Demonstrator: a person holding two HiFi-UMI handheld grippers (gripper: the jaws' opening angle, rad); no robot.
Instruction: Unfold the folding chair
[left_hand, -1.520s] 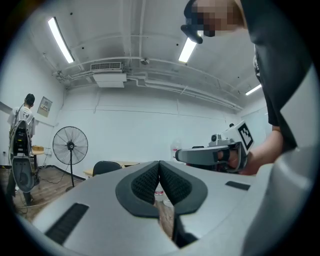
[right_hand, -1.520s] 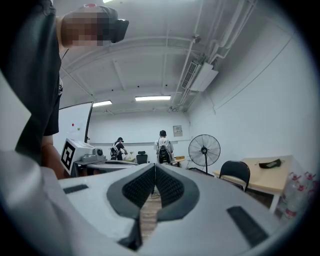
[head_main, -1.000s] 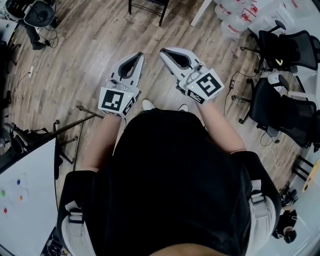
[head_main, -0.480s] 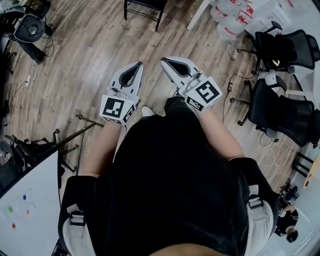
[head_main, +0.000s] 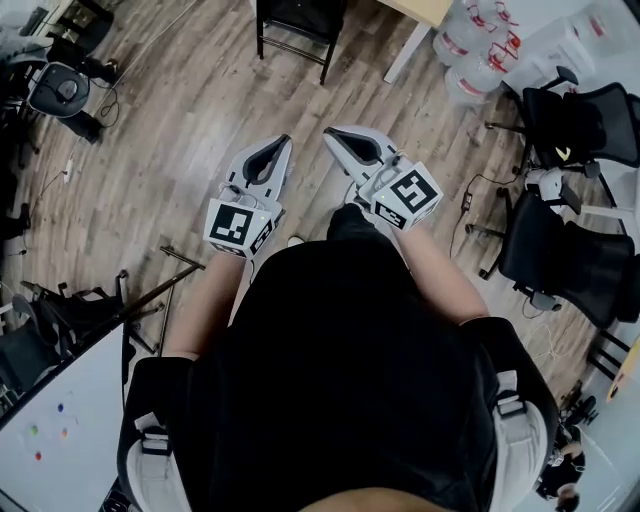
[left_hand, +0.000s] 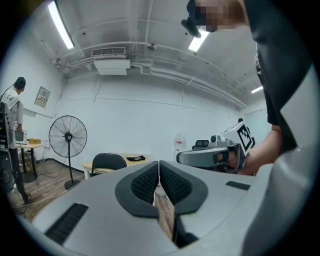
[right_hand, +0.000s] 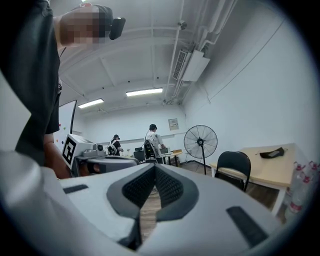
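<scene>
While both grippers point level above the wooden floor (head_main: 180, 130), the left gripper (head_main: 283, 143) has its jaws pressed together on nothing, and the right gripper (head_main: 331, 133) is likewise closed and empty. Ahead of them and well apart, the black folding chair (head_main: 298, 22) stands on its legs just beside a light wooden table (head_main: 428, 8), untouched.

Pale wood-plank floor (head_main: 170, 130), white walls (left_hand: 140, 120) and ceiling strip lights (left_hand: 61, 25); a pedestal fan (left_hand: 68, 136) stands near a light wooden table (right_hand: 272, 172), with black office chairs (head_main: 580, 105) and water bottles (head_main: 470, 60) along the floor's right edge.
</scene>
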